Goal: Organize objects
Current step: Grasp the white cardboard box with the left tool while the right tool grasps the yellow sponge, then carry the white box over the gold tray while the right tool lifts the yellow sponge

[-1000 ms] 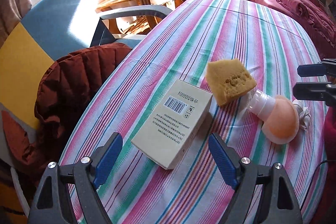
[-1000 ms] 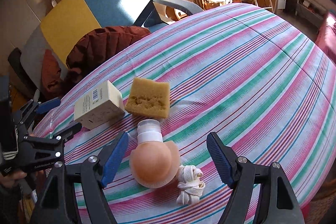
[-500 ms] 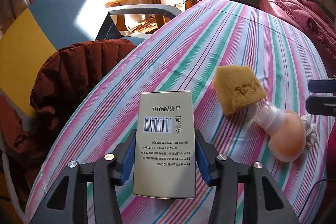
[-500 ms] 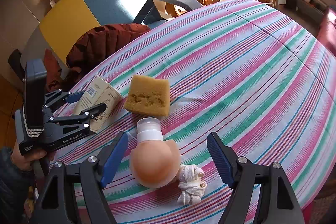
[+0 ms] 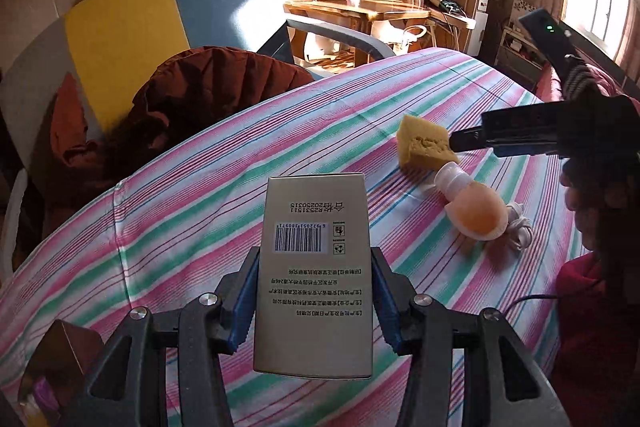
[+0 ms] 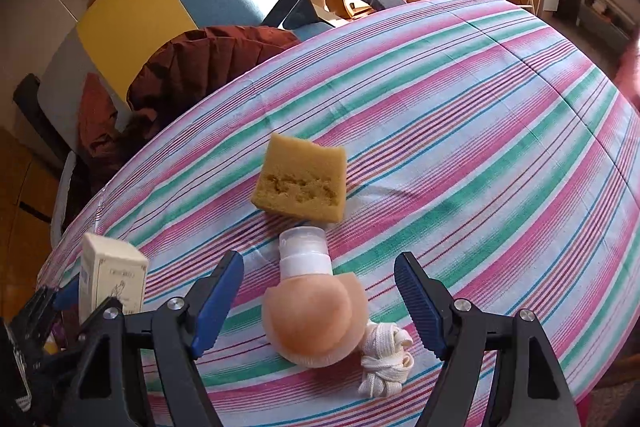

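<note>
Well off tbl edge: box (image 5: 316, 267)

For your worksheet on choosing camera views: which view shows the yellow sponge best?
The right wrist view: the yellow sponge lies near the middle of the picture, whole, with its pitted front face turned to the camera. In the left wrist view the sponge is farther off and smaller, with the right gripper's tip just beside it.

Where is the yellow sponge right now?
The sponge lies on the striped tablecloth, mid-picture in the right wrist view, just beyond the peach bottle.
</note>
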